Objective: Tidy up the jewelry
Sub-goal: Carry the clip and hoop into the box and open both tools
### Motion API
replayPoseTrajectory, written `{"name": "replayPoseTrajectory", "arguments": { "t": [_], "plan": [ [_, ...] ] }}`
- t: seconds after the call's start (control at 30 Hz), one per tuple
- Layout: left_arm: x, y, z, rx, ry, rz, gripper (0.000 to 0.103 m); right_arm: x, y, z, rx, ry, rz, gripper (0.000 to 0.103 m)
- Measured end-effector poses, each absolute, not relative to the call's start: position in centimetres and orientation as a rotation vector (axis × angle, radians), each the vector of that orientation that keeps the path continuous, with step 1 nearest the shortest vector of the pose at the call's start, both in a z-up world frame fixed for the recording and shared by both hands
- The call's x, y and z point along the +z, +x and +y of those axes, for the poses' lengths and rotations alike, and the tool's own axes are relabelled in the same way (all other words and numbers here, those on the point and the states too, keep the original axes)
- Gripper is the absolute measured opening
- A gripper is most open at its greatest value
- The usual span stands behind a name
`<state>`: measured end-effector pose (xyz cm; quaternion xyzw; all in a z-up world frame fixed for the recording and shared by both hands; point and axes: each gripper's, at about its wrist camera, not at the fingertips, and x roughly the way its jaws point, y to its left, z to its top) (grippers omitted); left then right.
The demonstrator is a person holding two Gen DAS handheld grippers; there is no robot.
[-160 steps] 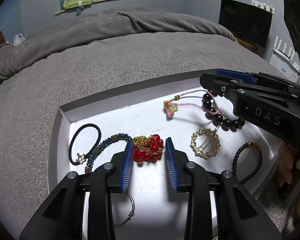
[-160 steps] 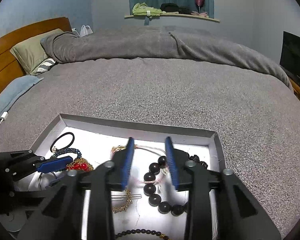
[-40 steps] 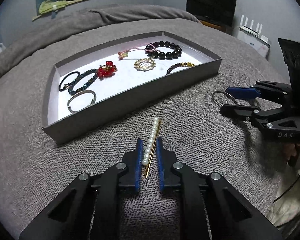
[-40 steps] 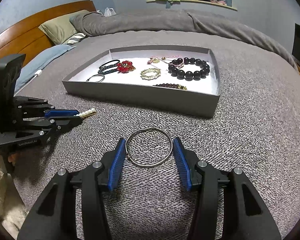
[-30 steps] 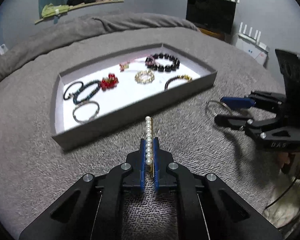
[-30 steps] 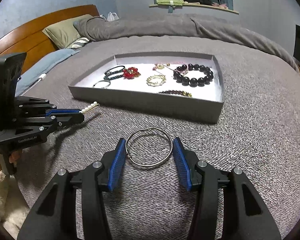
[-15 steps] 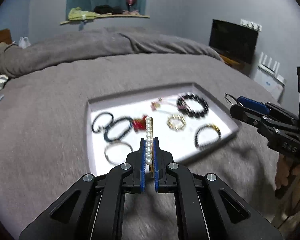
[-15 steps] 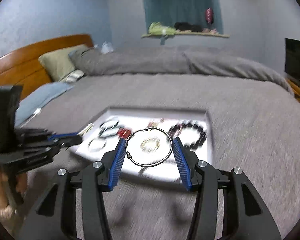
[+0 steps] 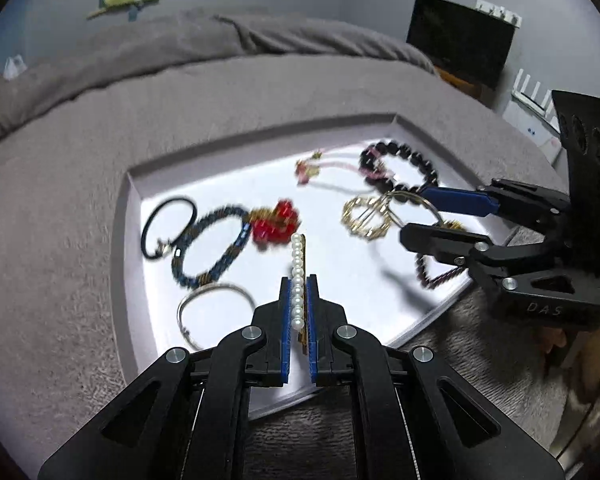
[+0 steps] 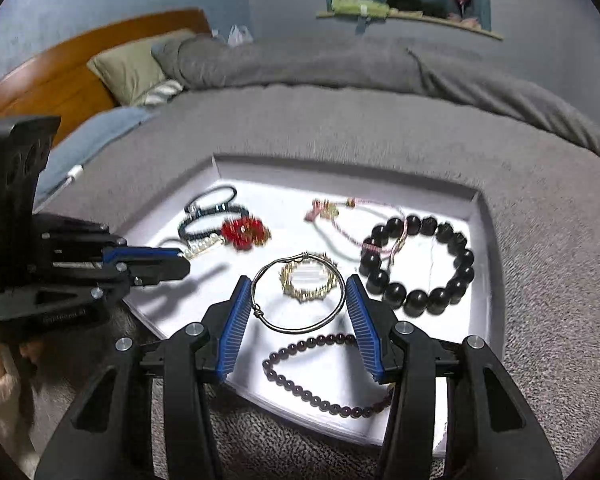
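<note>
My left gripper [image 9: 299, 288] is shut on a pearl hair clip [image 9: 297, 264] and holds it over the white tray [image 9: 128, 216], near the red bead cluster [image 9: 275, 224]. It also shows in the right wrist view [image 10: 180, 261] with the clip [image 10: 204, 246]. My right gripper [image 10: 298, 296] is shut on a thin silver ring bangle [image 10: 298, 294] and holds it above the gold spiky ring [image 10: 308, 278] in the tray [image 10: 482, 240]. It appears in the left wrist view [image 9: 416, 216] with the bangle [image 9: 404, 200].
The tray lies on a grey bed cover [image 9: 60, 160]. In it are a black bead bracelet [image 10: 420, 264], a dark purple bead bracelet [image 10: 324, 376], a pink cord bracelet [image 10: 332, 210], a blue beaded bracelet [image 9: 212, 252], a black hair tie [image 9: 168, 226] and a silver bangle [image 9: 216, 312].
Both grippers have lifted their pieces off the bed cover and moved forward over the tray. The left closed on the pearl clip about a second ago.
</note>
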<state>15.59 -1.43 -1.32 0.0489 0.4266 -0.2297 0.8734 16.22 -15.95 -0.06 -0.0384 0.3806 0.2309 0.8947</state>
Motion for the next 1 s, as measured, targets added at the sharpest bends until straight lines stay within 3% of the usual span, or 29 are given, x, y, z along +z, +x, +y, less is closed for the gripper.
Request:
{"name": "replayPoseTrajectory", "arguments": {
  "t": [0.6, 0.73, 0.93, 1.0],
  "plan": [
    [-2.5, 16.0, -1.0, -0.517, 0.047, 0.965, 0.008, -1.4, 17.2, -13.3, 0.530, -0.147, 0.904, 0.049],
    [-2.5, 15.8, -0.7, -0.489, 0.052, 0.954, 0.020, -1.5, 17.2, -13.4, 0.534, -0.129, 0.908, 0.049],
    [-1.8, 15.4, -0.3, -0.478, 0.041, 0.913, 0.021, -0.1, 16.5, -14.4, 0.524, -0.106, 0.847, 0.050],
    [-1.1, 14.9, -0.1, -0.462, 0.048, 0.872, 0.021, 1.1, 16.1, -15.5, 0.507, -0.062, 0.803, 0.057]
  ]
}}
